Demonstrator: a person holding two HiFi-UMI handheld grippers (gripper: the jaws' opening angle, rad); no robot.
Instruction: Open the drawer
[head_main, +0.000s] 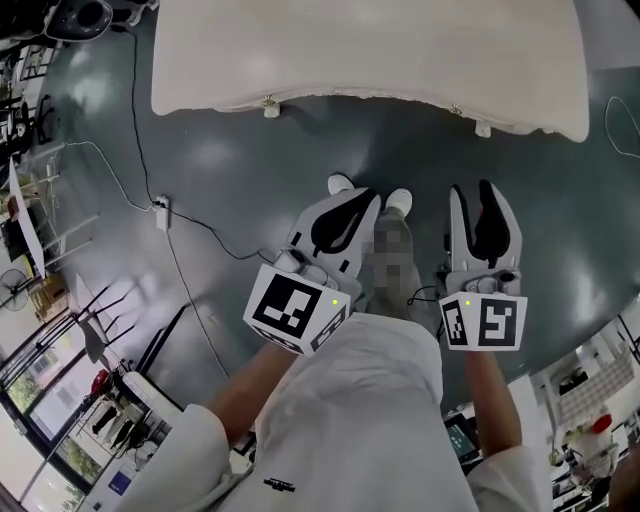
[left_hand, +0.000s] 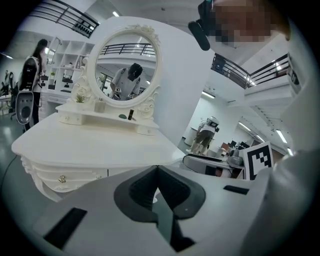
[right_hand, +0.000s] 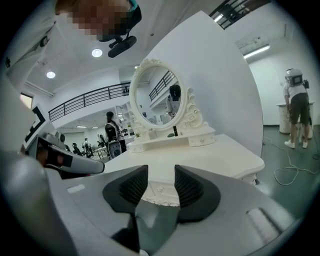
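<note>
The white dressing table (head_main: 370, 60) stands ahead of me, with small knobs (head_main: 270, 105) along its front edge. In the left gripper view its drawer front (left_hand: 75, 176) with a small knob (left_hand: 62, 178) shows at the lower left. My left gripper (head_main: 362, 200) hangs in the air short of the table, its dark pads (left_hand: 142, 187) meeting, with nothing held. My right gripper (head_main: 472, 192) hangs beside it, also short of the table. Its ribbed pads (right_hand: 134, 186) stand apart and the carved table front (right_hand: 160, 192) shows through the gap. Neither gripper touches the table.
An oval mirror (left_hand: 127, 70) on a small shelf stands at the back of the tabletop (right_hand: 200, 155). A cable (head_main: 135, 140) and a power strip (head_main: 161, 212) lie on the grey floor to the left. Racks and stands crowd the far left (head_main: 40, 250). A person (right_hand: 297, 112) stands to the right.
</note>
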